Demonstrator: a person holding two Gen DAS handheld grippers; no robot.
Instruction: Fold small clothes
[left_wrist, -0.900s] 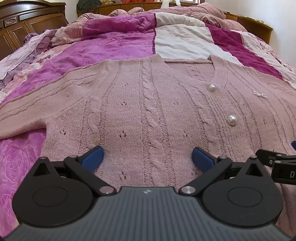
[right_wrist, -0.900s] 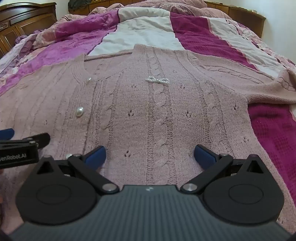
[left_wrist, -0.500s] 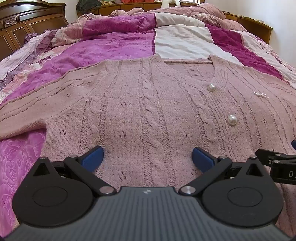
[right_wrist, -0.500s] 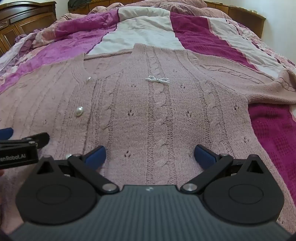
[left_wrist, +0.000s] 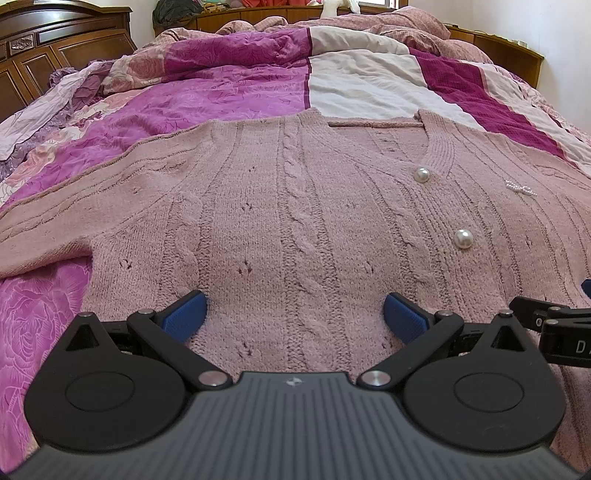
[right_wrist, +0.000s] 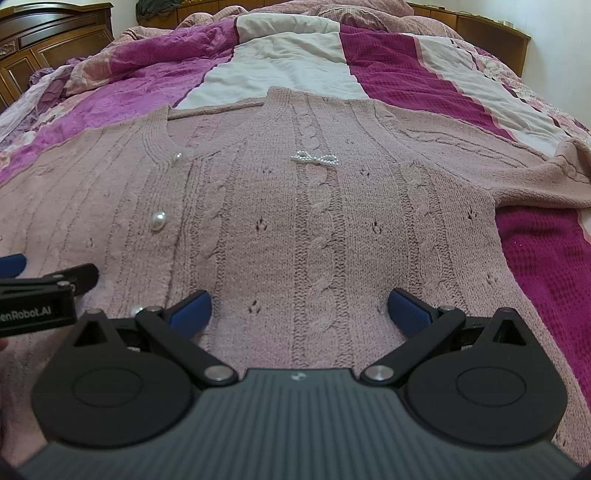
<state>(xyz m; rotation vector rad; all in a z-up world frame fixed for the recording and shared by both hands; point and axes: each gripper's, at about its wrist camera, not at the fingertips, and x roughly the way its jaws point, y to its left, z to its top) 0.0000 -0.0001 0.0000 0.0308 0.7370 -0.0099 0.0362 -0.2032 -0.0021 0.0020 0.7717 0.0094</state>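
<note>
A dusty-pink cable-knit cardigan (left_wrist: 295, 206) lies flat, front up, on the bed, collar away from me. It has pearl buttons (left_wrist: 464, 239) and a small pearl bow (right_wrist: 314, 158). It also shows in the right wrist view (right_wrist: 314, 229). My left gripper (left_wrist: 293, 312) is open, low over the hem on the cardigan's left half. My right gripper (right_wrist: 299, 308) is open, low over the hem on the right half. Each gripper's blue pads (left_wrist: 184, 314) stand wide apart with knit between them, holding nothing. The hem itself is hidden under the gripper bodies.
The bed has a magenta, white and pink patchwork quilt (left_wrist: 221, 96). A dark wooden headboard or cabinet (left_wrist: 55, 40) stands at the far left, a wooden frame (right_wrist: 491, 33) at the far right. The left sleeve (left_wrist: 44, 236) and right sleeve (right_wrist: 535, 177) spread sideways.
</note>
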